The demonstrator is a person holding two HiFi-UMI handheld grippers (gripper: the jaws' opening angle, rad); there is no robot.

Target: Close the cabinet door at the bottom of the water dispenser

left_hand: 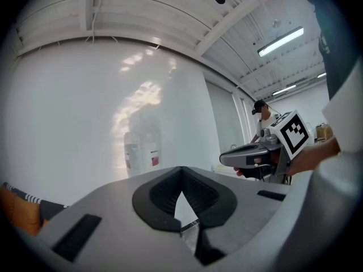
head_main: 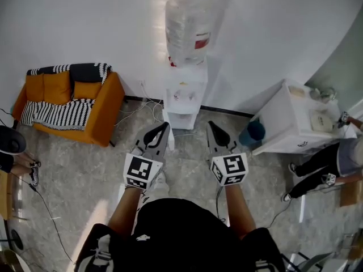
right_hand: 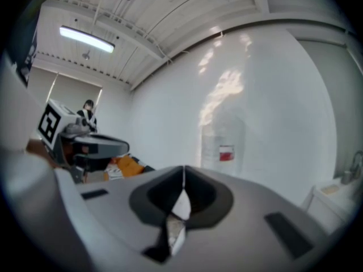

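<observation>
Holding the left gripper and right gripper side by side, both pinched together on nothing, I aim them at the water dispenser in the upper centre. Closed tips suit pushing its bottom cabinet, whose door I cannot make out.

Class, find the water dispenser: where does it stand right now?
In the head view the water dispenser stands top centre against the white wall, between the orange sofa at left and the white table at right.
</observation>
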